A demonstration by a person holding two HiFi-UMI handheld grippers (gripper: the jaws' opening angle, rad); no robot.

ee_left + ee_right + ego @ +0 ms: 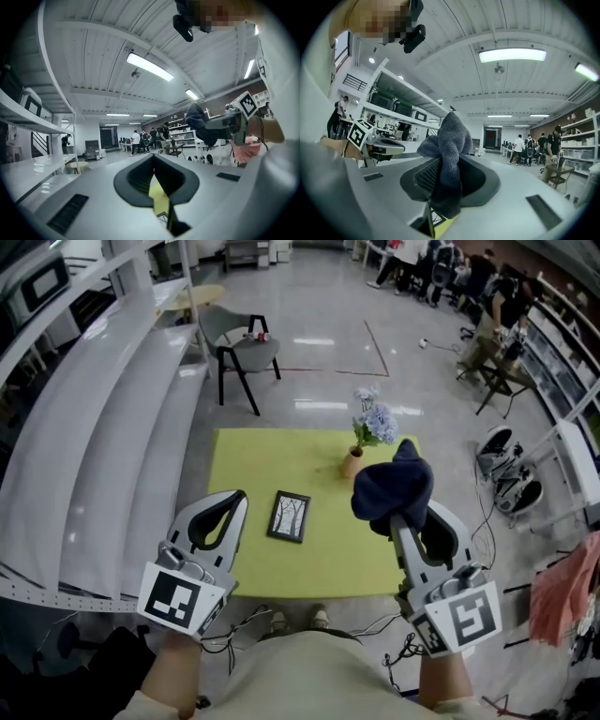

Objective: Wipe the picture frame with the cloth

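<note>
A small black picture frame [289, 517] lies flat on the yellow-green table [262, 456], left of its middle. My right gripper [401, 517] is held above the table's right front part, shut on a dark blue cloth [394, 486] that bunches up over its tips. In the right gripper view the cloth [450, 140] hangs between the jaws of that gripper [443, 174]. My left gripper [237, 501] hovers just left of the frame, apart from it. Its jaws meet with nothing between them in the left gripper view [153, 163].
A small vase [351, 464] with pale blue flowers [376, 422] stands at the table's far right. White shelves [94, 427] run along the left. A grey chair [246, 351] stands beyond the table. Shoes [506, 474] and cables lie on the floor at right.
</note>
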